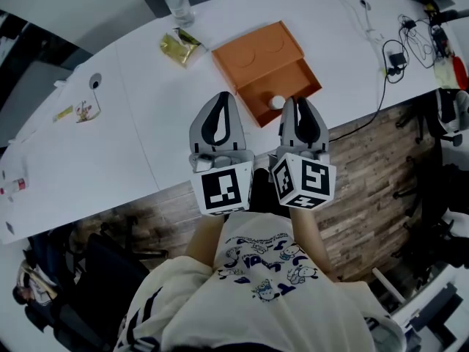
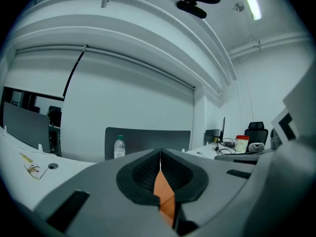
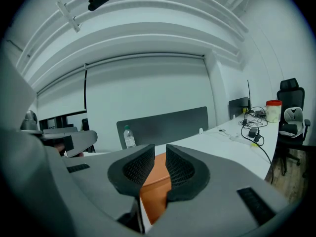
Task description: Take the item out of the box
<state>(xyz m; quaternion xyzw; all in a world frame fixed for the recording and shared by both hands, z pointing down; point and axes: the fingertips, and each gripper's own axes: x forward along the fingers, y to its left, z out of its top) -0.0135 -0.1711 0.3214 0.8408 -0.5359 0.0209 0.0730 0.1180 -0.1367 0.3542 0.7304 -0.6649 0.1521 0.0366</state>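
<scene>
Low centre, side by side over the table (image 1: 139, 130) edge: left gripper (image 1: 222, 100) pressed together, empty; right gripper (image 1: 299, 103) likewise closed on nothing. Just left of its tip, small white item (image 1: 276, 102) inside open orange box (image 1: 256, 57), upper centre.

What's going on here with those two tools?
A person holds a tool in each hand at the near edge of a white table. The left tool and right tool are both closed and empty. Just ahead, an orange box lies open with a small white round item inside. Nothing has been taken out yet.
</scene>
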